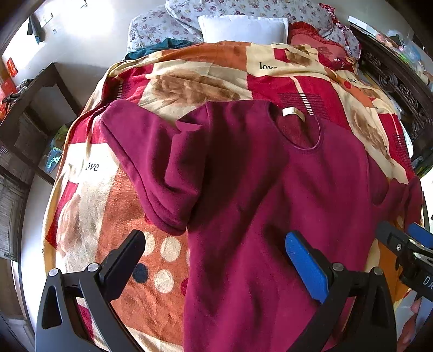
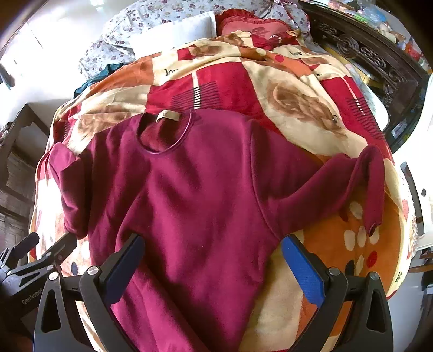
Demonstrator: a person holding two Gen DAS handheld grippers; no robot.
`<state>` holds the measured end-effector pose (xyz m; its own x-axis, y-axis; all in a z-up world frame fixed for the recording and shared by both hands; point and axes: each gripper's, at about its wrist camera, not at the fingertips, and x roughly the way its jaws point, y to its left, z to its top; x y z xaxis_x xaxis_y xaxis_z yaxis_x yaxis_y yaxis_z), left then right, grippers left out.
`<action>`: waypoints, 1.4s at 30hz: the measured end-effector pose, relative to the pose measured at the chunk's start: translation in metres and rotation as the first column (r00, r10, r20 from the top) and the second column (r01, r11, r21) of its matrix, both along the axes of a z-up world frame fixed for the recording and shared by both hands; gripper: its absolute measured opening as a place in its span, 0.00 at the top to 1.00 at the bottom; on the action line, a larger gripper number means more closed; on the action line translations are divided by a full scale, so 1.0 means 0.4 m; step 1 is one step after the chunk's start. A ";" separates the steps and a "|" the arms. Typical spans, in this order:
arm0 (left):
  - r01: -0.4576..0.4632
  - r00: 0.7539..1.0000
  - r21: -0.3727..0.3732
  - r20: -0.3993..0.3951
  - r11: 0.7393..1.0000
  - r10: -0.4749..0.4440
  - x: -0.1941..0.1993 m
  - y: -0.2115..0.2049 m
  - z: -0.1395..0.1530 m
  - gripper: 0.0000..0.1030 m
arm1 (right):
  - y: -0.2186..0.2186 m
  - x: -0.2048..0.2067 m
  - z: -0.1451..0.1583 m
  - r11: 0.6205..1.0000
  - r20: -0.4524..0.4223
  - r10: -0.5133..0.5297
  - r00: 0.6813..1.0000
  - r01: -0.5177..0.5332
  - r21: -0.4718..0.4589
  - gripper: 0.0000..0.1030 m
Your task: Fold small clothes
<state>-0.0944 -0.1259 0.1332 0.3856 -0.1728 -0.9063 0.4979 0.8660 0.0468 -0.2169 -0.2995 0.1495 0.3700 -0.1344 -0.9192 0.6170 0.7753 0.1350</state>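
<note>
A maroon long-sleeved sweater [image 1: 243, 189] [image 2: 189, 189] lies spread face up on the bed, its neck with a beige label [image 1: 293, 111] [image 2: 167, 116] pointing away from me. One sleeve [image 1: 146, 168] bends down at the left, the other sleeve [image 2: 351, 178] runs out to the right. My left gripper [image 1: 215, 243] hovers open over the sweater's lower left edge, nothing between its fingers. My right gripper [image 2: 212, 246] is open above the lower right body of the sweater, also empty. Each gripper shows at the edge of the other's view: the right gripper [image 1: 406, 243], the left gripper [image 2: 32, 257].
A red, orange and cream patterned blanket [image 1: 189, 81] [image 2: 297, 94] covers the bed. A white pillow [image 1: 243, 28], floral bedding [image 1: 151, 29] and a red cushion [image 2: 251, 24] lie at the head. Dark wooden furniture [image 1: 29, 113] stands left, a carved dark headboard [image 2: 373, 62] right.
</note>
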 end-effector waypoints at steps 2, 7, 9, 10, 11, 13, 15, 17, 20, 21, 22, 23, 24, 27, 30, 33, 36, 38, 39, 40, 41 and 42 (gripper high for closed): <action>0.003 1.000 0.004 -0.003 1.000 -0.003 0.000 -0.006 -0.005 0.00 | -0.001 0.003 0.001 1.000 0.000 -0.001 1.000 0.001 -0.015 0.00; 0.009 1.000 0.014 -0.007 1.000 -0.009 0.001 -0.016 -0.017 0.00 | -0.004 0.013 0.002 0.999 -0.008 0.006 1.000 -0.006 -0.052 0.00; 0.008 1.000 0.013 -0.014 1.000 -0.008 0.003 -0.019 -0.021 0.00 | -0.005 0.016 -0.001 0.998 -0.015 0.006 1.000 -0.007 -0.057 0.00; 0.008 1.000 0.013 -0.015 1.000 -0.008 0.004 -0.021 -0.023 0.00 | -0.006 0.016 -0.003 0.998 -0.014 0.008 1.000 -0.009 -0.058 0.00; 0.008 1.000 0.013 -0.015 1.000 -0.008 0.005 -0.023 -0.024 0.00 | -0.006 0.017 -0.006 0.998 -0.016 0.010 1.000 -0.011 -0.059 0.00; 0.011 1.000 0.016 -0.016 1.000 -0.010 0.006 -0.024 -0.026 0.00 | -0.005 0.018 -0.009 0.998 -0.018 0.011 1.000 -0.012 -0.058 0.00; 0.012 1.000 0.018 -0.015 1.000 -0.012 0.005 -0.025 -0.028 0.00 | -0.006 0.018 -0.015 0.999 -0.018 0.009 1.000 -0.010 -0.046 0.00; 0.014 1.000 0.019 -0.013 1.000 -0.014 0.006 -0.027 -0.029 0.00 | -0.008 0.017 -0.018 0.999 -0.015 0.003 1.000 -0.004 -0.033 0.00; 0.015 1.000 0.020 -0.014 1.000 -0.014 0.007 -0.028 -0.030 0.00 | -0.009 0.020 -0.024 1.000 -0.019 0.004 1.000 -0.004 -0.023 0.00; 0.015 1.000 0.021 -0.016 1.000 -0.015 0.008 -0.028 -0.031 0.00 | -0.008 0.024 -0.026 1.000 -0.022 0.008 1.000 -0.008 -0.022 0.00; 0.015 1.000 0.021 -0.017 1.000 -0.014 0.009 -0.029 -0.032 0.00 | -0.006 0.026 -0.027 1.000 -0.024 0.011 1.000 -0.011 -0.023 0.00; 0.015 1.000 0.021 -0.018 1.000 -0.015 0.011 -0.030 -0.032 0.00 | -0.005 0.029 -0.028 1.000 -0.025 0.015 1.000 -0.015 -0.023 0.00; 0.016 1.000 0.021 -0.019 1.000 -0.016 0.013 -0.030 -0.033 0.00 | -0.004 0.032 -0.030 1.000 -0.026 0.018 0.999 -0.019 -0.024 0.00; 0.015 1.000 0.023 -0.024 1.000 -0.014 0.020 -0.028 -0.038 0.00 | -0.001 0.042 -0.036 1.000 -0.029 0.025 0.999 -0.026 -0.014 0.00; 0.010 1.000 0.021 -0.028 1.000 -0.010 0.027 -0.023 -0.042 0.00 | 0.001 0.054 -0.041 0.999 -0.034 0.032 0.999 -0.033 -0.017 0.00; 0.003 0.999 0.019 -0.035 1.000 -0.003 0.037 -0.018 -0.047 0.00 | 0.004 0.068 -0.045 0.999 -0.035 0.041 0.999 -0.042 -0.013 0.00; -0.004 0.999 0.018 -0.035 1.000 0.004 0.047 -0.009 -0.049 0.00 | 0.008 0.085 -0.049 0.999 -0.036 0.051 0.998 -0.051 -0.009 0.00; -0.007 0.999 0.019 -0.036 1.000 0.008 0.054 -0.002 -0.049 0.00 | 0.015 0.099 -0.051 0.998 -0.036 0.058 0.998 -0.058 -0.010 0.00; -0.009 0.999 0.020 -0.036 1.000 0.010 0.058 0.001 -0.050 0.00 | 0.017 0.104 -0.052 0.998 -0.035 0.059 0.998 -0.060 -0.010 0.00; -0.012 0.999 0.021 -0.035 1.000 0.013 0.062 0.005 -0.050 0.00 | 0.020 0.110 -0.053 0.998 -0.034 0.060 0.998 -0.061 -0.008 0.00; -0.015 0.999 0.022 -0.035 1.000 0.016 0.065 0.008 -0.051 0.00 | 0.022 0.112 -0.053 0.998 -0.033 0.060 0.998 -0.060 -0.008 0.00; -0.018 0.999 0.022 -0.035 1.000 0.019 0.068 0.012 -0.053 0.00 | 0.023 0.114 -0.053 0.998 -0.032 0.059 0.998 -0.059 -0.008 0.00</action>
